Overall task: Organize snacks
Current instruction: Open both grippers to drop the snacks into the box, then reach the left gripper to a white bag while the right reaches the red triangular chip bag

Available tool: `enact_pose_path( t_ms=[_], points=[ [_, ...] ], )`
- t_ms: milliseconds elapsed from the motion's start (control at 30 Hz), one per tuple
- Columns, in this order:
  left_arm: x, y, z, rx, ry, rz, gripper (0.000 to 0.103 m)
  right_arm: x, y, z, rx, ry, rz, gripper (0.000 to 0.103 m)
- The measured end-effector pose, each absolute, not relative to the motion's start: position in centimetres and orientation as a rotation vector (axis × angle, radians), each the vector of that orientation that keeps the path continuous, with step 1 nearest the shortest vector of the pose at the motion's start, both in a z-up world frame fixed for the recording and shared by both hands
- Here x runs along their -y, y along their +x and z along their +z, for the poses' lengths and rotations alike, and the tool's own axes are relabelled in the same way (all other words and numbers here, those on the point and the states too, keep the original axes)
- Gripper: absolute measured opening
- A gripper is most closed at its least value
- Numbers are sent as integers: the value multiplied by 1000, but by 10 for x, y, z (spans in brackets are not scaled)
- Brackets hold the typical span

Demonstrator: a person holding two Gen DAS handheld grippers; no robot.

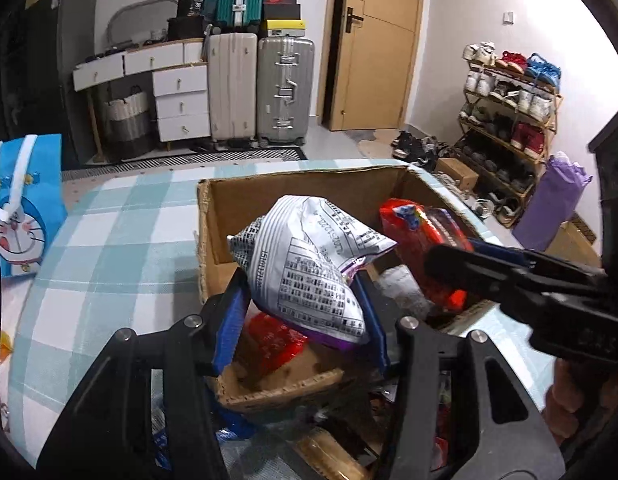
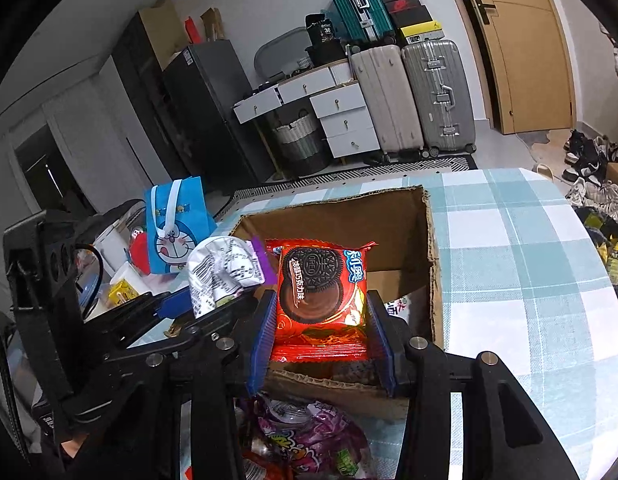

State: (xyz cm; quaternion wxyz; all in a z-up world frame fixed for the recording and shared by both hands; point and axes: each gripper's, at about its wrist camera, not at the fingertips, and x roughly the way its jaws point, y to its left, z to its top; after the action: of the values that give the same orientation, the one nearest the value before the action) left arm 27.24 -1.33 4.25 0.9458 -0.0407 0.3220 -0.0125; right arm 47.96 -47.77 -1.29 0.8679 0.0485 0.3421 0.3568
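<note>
Two suitcases [image 1: 261, 88] by door [image 1: 373, 44], checked tablecloth [image 2: 521, 264], cardboard box [image 2: 389, 216]

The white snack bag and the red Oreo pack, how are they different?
The white snack bag is crumpled and puffy, printed with small black text; the red Oreo pack is flat and smooth, showing cookie pictures. The left gripper holds the white bag tilted, while the right gripper holds the Oreo pack upright. Both are pinched between blue fingers over the cardboard box.

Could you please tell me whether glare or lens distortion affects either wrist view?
Right wrist view: bright glare on the glossy red Oreo cookie packet, door frame bowed. Left wrist view: crinkled white printed snack bag evenly lit, text readable; dark corners, curved walls.
</note>
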Motion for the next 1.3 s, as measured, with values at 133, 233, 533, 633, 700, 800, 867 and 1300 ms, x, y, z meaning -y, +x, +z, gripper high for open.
enact_pose_path(
  t_ms=[133, 233, 533, 633, 700, 800, 867, 1300],
  points=[
    [9, 271, 42, -662, -81, -33, 49, 480, 479, -11, -710, 112, 754, 44],
    [5, 268, 44, -663, -94, -45, 56, 482, 478, -10, -705, 103, 763, 44],
    [-12, 212, 66, -600, -100, -27, 101, 512, 446, 7, -619, 43, 714, 98],
    [-22, 191, 67, -609, -115, -10, 102, 524, 434, 8, -618, 39, 712, 102],
    [-29, 177, 64, -616, -116, 3, 102, 531, 427, 5, -639, 24, 706, 102],
    [-36, 159, 58, -625, -109, 16, 102, 539, 417, 0, -647, -9, 690, 103],
    [-41, 150, 54, -633, -114, 28, 102, 544, 410, -4, -663, -24, 675, 103],
    [-41, 136, 31, -708, -125, 20, 102, 544, 386, -41, -765, -72, 685, 103]
  ],
)
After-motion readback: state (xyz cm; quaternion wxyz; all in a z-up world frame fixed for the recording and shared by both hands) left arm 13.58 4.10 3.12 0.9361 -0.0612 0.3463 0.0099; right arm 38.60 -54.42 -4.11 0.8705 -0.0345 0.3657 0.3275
